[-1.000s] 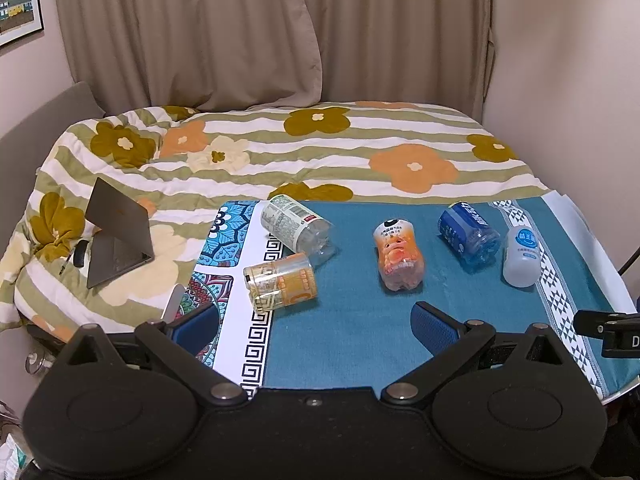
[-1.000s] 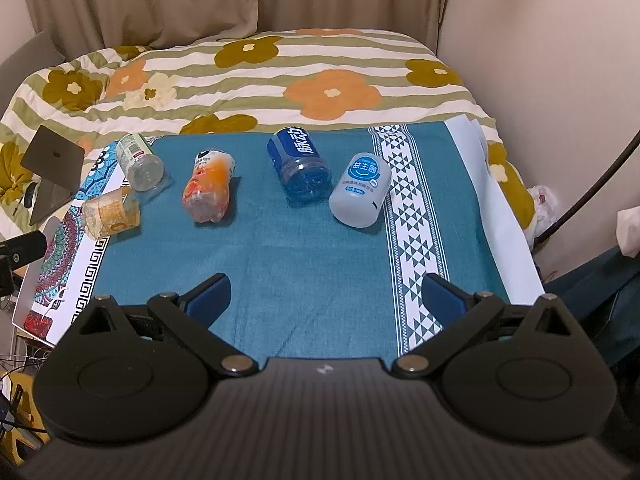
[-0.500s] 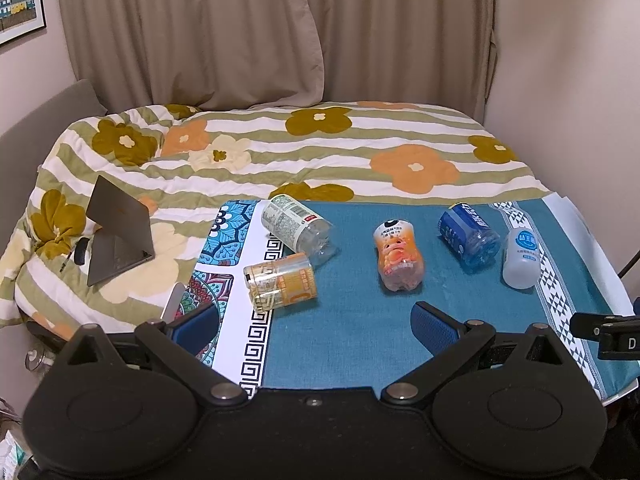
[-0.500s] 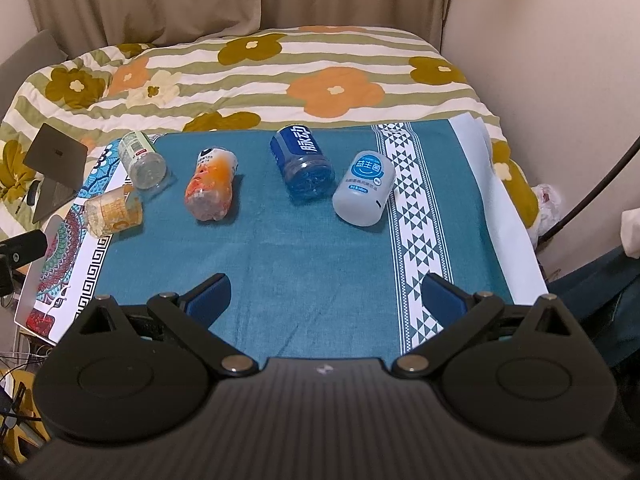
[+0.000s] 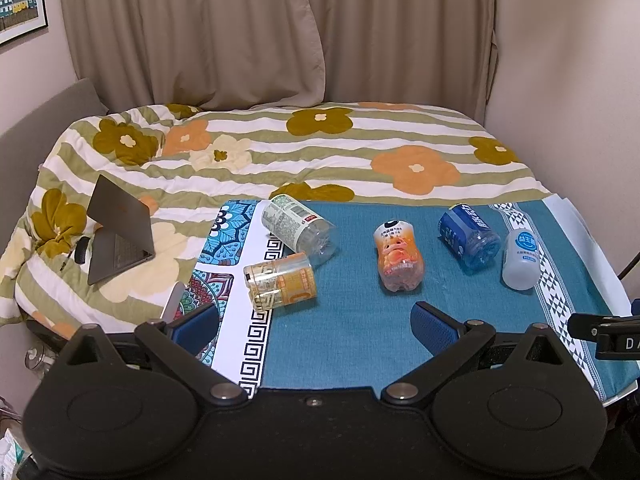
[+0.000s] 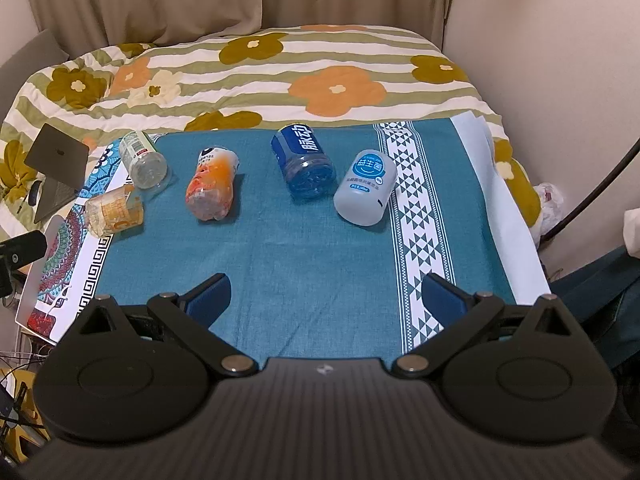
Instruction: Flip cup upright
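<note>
Teal cloth [image 6: 304,248] covers the table, and five cups lie on their sides on it: green-label cup [image 5: 298,224], yellow cup [image 5: 280,282], orange cup [image 5: 398,256], blue cup [image 5: 468,236], white cup [image 5: 520,258]. None stands upright.

Left wrist view only: a framed picture [image 5: 20,0] on the wall, and the full open laptop [image 5: 116,236] on the flowered quilt [image 5: 280,152].

Right wrist view only: a black cable [image 6: 592,192] and a dark bag [image 6: 592,296] past the table's right edge; the white cup's label faces the camera here.

Left claw [image 5: 316,320]: jaws wide apart, holding nothing, just short of the yellow cup.

Right claw [image 6: 326,296]: jaws wide apart, holding nothing, over bare cloth, well short of the cups.
</note>
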Demonstrator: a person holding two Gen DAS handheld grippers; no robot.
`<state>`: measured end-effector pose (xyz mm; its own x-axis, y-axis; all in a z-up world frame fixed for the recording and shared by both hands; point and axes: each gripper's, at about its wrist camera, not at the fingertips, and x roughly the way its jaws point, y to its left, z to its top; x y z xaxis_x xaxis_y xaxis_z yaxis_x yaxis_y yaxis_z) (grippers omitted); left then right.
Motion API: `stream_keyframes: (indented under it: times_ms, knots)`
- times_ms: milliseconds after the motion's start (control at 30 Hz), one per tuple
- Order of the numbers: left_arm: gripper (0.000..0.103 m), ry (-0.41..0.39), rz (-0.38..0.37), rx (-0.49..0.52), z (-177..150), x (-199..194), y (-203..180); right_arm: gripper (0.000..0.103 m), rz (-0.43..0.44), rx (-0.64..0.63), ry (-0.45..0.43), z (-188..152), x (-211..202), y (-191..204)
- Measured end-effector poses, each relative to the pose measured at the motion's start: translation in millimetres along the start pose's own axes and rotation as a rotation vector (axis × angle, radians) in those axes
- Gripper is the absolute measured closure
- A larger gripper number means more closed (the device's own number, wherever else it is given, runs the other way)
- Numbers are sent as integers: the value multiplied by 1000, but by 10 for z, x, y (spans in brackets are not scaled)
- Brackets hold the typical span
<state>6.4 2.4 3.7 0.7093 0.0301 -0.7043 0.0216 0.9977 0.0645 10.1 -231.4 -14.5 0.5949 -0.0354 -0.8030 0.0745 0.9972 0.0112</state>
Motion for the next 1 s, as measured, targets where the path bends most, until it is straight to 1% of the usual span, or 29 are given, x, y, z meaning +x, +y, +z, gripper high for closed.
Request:
stream_keyframes:
  times_ms: [433, 1000]
  knots:
    - [0, -1, 1, -2, -3, -9, 4, 0, 3, 0, -2, 3, -3, -9]
    - [0, -5, 7, -3, -5, -26, -2, 0, 28, -8, -1, 18, -28, 1]
